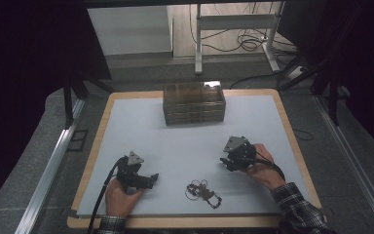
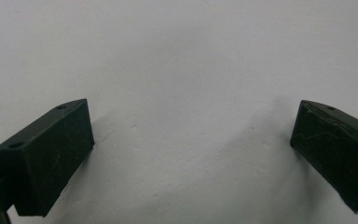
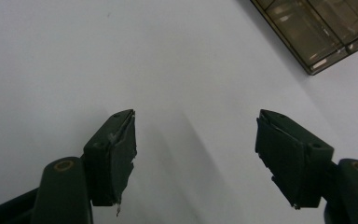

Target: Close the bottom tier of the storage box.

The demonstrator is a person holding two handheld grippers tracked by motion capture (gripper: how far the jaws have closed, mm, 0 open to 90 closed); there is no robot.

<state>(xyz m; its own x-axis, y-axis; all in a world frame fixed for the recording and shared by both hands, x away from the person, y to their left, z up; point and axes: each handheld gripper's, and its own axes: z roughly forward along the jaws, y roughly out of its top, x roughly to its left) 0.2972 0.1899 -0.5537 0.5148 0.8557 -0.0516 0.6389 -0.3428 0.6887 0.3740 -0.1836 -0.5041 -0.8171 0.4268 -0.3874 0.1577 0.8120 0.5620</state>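
Tongs released on both sides: left tongs [image 1: 148, 179] and right tongs [image 1: 225, 161] flank tangled wire jewellery [image 1: 203, 191], possibly chains, near bench [image 1: 185, 146] edge. Could snag or drag whole tangle if pinched carelessly.

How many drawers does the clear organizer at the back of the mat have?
3, as far as the high view shows: the organizer has drawers stacked top, middle and bottom, fronts facing the person. Dim light may hide more.
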